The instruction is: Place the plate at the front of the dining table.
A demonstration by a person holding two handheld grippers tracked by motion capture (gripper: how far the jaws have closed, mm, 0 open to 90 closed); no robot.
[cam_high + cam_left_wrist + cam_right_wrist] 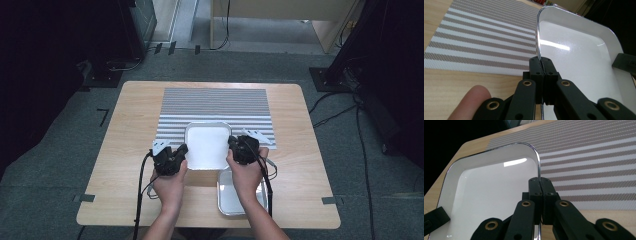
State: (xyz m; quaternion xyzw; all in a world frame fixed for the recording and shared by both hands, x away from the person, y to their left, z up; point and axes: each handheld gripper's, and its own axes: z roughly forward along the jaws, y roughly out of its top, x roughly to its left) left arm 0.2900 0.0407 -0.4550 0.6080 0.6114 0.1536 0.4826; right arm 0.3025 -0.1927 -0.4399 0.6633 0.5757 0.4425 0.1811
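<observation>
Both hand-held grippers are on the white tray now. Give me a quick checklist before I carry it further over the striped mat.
1. Left hand-held gripper pinched on the white tray rim: ok, jaws closed on the left edge.
2. Right hand-held gripper pinched on the opposite rim: ok.
3. Tray contents: ok, nothing inside in either gripper view.
4. Tray level: cannot tell.
5. Striped mat free to receive it: ok, the bare stripes hold nothing.
6. Second tray near the table's front edge out of the path: ok, it lies behind the right hand, toward the person.
</observation>
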